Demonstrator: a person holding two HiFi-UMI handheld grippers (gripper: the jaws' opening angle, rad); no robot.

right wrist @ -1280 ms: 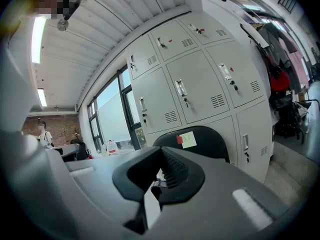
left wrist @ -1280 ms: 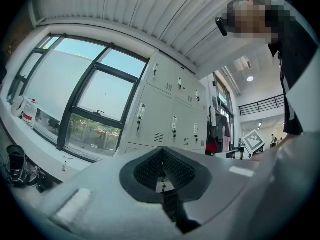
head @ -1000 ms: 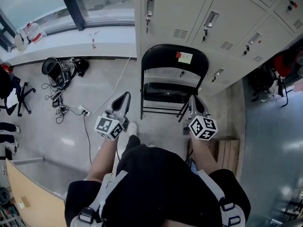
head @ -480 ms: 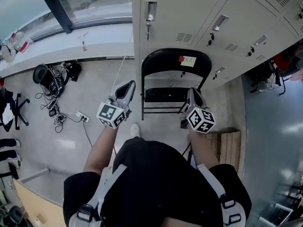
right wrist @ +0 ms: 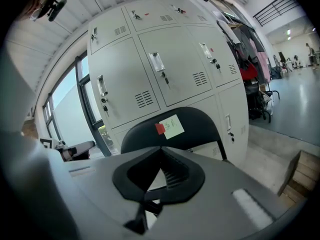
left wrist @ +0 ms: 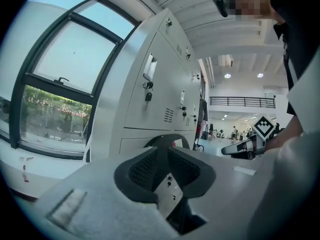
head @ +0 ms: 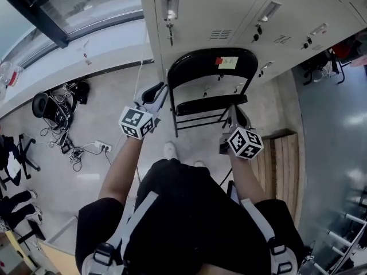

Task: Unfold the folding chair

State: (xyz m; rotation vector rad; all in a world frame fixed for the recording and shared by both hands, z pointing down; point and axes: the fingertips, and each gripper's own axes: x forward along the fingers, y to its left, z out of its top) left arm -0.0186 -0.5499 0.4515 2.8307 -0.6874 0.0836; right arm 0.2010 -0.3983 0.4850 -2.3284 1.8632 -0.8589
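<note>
A black folding chair (head: 209, 62) stands against the lockers. Its seat (head: 209, 103) shows as a thin dark slab between the side tubes. A pale note with a red tab (head: 226, 61) is stuck on the backrest. My left gripper (head: 160, 89) is just beside the chair's left tube. Its jaws have just been opening; in the left gripper view (left wrist: 161, 151) a narrow gap shows with nothing pressed between the pads, and the backrest (left wrist: 165, 137) lies beyond. My right gripper (head: 234, 110) hovers by the seat's right end. It is shut and empty (right wrist: 161, 150), facing the backrest (right wrist: 197, 121).
Grey lockers (head: 229, 16) with keys in the locks rise right behind the chair. A wooden pallet (head: 284, 159) lies on the floor at the right. Cables and a power strip (head: 100, 146) lie at the left under a window sill (head: 86, 56). The person's shoe (head: 170, 150) is below the chair.
Both grippers have come closer to the chair. The left one swung right, up to the chair's left tube. The right one crept toward the seat's right end.
</note>
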